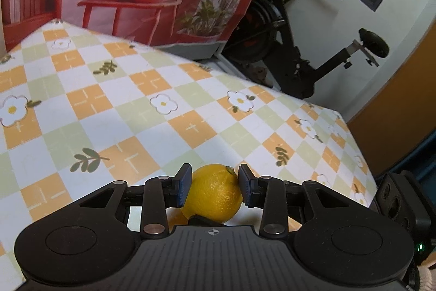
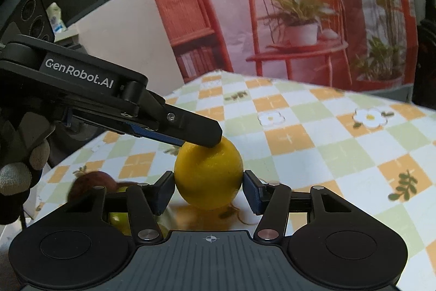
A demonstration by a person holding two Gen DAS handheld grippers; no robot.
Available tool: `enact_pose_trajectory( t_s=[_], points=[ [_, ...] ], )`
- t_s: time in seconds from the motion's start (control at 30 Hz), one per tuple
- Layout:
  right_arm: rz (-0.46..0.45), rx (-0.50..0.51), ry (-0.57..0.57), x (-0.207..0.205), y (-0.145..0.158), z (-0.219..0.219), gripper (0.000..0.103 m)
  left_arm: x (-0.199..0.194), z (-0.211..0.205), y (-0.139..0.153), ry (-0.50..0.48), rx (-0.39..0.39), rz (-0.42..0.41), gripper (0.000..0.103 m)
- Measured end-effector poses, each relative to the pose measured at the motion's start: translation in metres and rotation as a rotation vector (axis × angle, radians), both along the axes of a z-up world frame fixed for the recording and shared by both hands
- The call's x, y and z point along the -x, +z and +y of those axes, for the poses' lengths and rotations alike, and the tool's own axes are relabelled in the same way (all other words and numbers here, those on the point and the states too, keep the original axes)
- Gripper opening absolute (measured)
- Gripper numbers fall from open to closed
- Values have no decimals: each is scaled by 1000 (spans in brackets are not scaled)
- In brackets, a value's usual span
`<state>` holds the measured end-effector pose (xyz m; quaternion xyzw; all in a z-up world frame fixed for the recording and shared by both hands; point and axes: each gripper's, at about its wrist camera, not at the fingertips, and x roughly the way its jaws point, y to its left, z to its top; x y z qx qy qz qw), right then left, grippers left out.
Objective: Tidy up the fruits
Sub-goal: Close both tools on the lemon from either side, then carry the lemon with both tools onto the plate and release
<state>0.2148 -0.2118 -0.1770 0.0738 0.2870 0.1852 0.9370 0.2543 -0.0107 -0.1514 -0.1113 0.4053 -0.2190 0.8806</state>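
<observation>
A yellow lemon (image 1: 212, 192) hangs a little above the checked tablecloth (image 1: 114, 100). My left gripper (image 1: 215, 182) is shut on it, with a blue pad pressed against each side. In the right wrist view the same lemon (image 2: 209, 168) sits between the pads of my right gripper (image 2: 209, 186), and both pads touch its sides. The left gripper's upper finger (image 2: 196, 131) reaches in from the left and lies on the lemon's top. A black tip (image 1: 207, 220) shows just under the fruit in the left wrist view.
A brown fruit (image 2: 90, 182) and a green fruit (image 2: 120, 218) lie low at the left beside a shiny surface (image 2: 188, 214). A gloved hand (image 2: 16, 179) holds the left gripper. A printed backdrop (image 2: 286, 18) stands behind the table. An exercise bike (image 1: 288, 51) stands past the table's far edge.
</observation>
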Motion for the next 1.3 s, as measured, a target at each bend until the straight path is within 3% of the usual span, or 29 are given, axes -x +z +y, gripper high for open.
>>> enact_pose_trajectory(
  t_s=[0.27,0.57,1.3],
  points=[
    [-24,-9,72,26,29,19,51,40,18,27,-27,-15,-41,39],
    [13,-19,141,45,30,52,51,70,42,27,-7,-37,-11,39],
    [81,42,139,49,27,76,51,72,56,12,32,-13,19,38]
  ],
)
